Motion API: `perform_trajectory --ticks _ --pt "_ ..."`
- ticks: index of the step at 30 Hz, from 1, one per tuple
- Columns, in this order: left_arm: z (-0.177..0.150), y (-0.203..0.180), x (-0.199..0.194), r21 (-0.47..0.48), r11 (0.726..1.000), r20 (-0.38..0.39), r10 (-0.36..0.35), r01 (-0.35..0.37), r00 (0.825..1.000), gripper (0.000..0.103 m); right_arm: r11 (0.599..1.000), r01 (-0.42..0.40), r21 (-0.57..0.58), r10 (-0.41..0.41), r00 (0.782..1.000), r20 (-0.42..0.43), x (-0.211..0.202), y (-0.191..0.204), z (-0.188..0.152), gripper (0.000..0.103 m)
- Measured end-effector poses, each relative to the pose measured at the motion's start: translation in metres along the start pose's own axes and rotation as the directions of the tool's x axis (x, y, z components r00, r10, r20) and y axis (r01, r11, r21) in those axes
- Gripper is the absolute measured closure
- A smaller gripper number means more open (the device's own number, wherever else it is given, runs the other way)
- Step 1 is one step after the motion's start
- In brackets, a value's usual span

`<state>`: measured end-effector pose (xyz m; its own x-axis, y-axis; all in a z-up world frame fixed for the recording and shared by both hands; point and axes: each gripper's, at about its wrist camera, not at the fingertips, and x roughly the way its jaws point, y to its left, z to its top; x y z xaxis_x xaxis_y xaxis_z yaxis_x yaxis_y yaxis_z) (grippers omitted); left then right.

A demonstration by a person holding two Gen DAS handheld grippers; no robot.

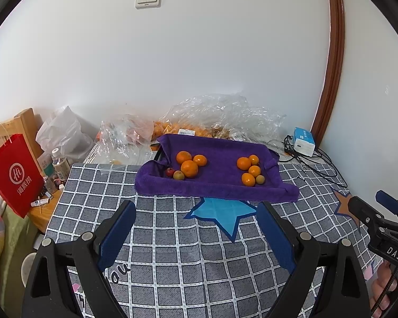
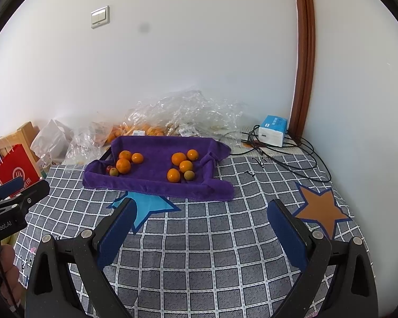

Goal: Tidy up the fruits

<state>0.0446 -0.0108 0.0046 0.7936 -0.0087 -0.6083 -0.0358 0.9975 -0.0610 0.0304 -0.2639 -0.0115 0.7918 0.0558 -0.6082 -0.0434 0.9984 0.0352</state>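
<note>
A: Starting at the far left, what stands beside the bed?

B: A red paper shopping bag with white handles (image 1: 14, 171), next to a wooden chair (image 1: 24, 122). A small clear plastic bottle (image 1: 59, 164) sits just right of the bag.

A: And the left gripper?

B: The left gripper (image 1: 196, 213) hovers low over the grey checked bedsheet with star patches (image 1: 172, 251). Its blue-padded fingers (image 1: 119, 233) are spread wide with nothing between them.

A: Where is the fruit?

B: All of it lies on a purple towel with turned-up edges (image 1: 215, 188), beyond both grippers. The left cluster has three round oranges (image 1: 189, 168) touching one another, with a small red fruit (image 1: 169, 172) and a small greenish-brown fruit (image 1: 178, 175) just beside them. The right cluster, well apart, holds four smaller oranges (image 1: 248, 179) and another greenish-brown fruit (image 1: 260, 179).

A: Behind the towel?

B: Crumpled clear plastic bags (image 1: 225, 116) against the wall, with more orange fruit showing inside.

A: The right gripper?

B: The right gripper (image 2: 201, 212) also hangs above the sheet, fingers parted and empty. Further right, a blue and white box (image 2: 273, 129) rests among black cables (image 2: 291, 164).
</note>
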Motion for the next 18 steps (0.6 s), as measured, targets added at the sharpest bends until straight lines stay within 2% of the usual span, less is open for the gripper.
perform_trajectory --ticks 18 --pt "0.0005 0.0004 -0.0020 -0.003 1.000 0.003 0.002 -0.002 1.000 0.011 1.000 0.005 0.002 -0.005 1.000 0.005 -0.0021 0.0025 0.0008 0.005"
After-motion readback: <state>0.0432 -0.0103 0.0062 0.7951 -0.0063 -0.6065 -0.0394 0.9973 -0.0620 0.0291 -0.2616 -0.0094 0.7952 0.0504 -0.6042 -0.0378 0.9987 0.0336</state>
